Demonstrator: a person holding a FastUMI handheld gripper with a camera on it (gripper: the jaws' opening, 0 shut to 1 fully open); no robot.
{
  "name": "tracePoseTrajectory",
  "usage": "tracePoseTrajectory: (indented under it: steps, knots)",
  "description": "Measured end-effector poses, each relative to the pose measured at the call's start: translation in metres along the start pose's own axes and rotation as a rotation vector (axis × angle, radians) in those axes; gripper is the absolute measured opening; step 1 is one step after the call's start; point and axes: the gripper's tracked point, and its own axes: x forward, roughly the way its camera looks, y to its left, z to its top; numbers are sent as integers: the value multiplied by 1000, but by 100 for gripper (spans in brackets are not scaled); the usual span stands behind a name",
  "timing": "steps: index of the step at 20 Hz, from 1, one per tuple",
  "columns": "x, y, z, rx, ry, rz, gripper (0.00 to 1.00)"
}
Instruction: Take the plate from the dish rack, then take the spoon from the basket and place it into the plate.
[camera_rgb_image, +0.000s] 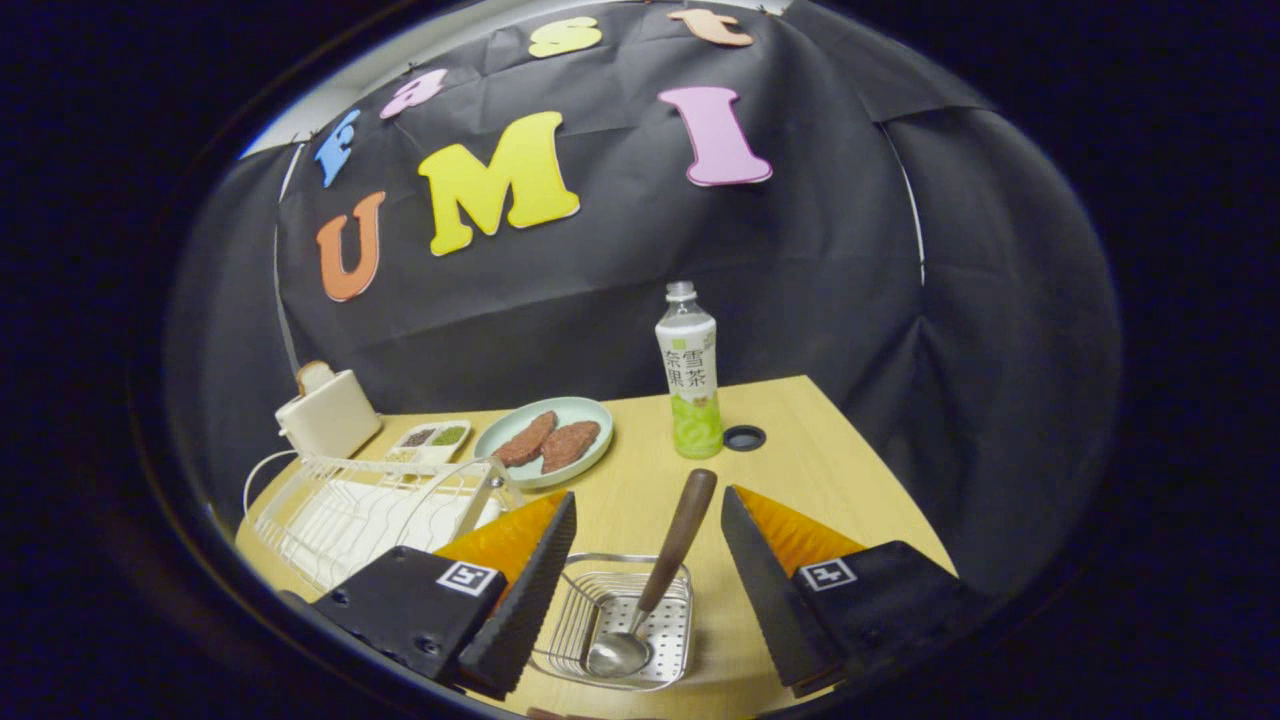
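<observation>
A spoon (678, 538) with a brown handle and a metal bowl leans in a small wire basket (672, 630) on the wooden table. My gripper (649, 493) is open above the basket, one finger on each side of it, and the spoon's handle rises between them without touching either. A pale green plate (594, 412) carrying two brown patties lies flat on the table beyond the left finger. The white wire dish rack (350, 505) stands to the left of the left finger.
A green-tea bottle (689, 375) stands upright beyond the fingers, next to a round hole (744, 437) in the tabletop. A white toaster (327, 412) and a small condiment tray (432, 437) sit behind the dish rack. The table's right edge runs close to the right finger.
</observation>
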Motion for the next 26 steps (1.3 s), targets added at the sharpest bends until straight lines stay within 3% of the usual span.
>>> tracePoseTrajectory:
  steps: [8,10,19,26]
  knots:
    - [5,-14,-7,62,19,-123,27]
    - [-8,-7,-2,72,-2,-120,20]
    - [-62,12,26,12,-111,-176,14]
    - [-142,56,67,-88,-273,-181,14]
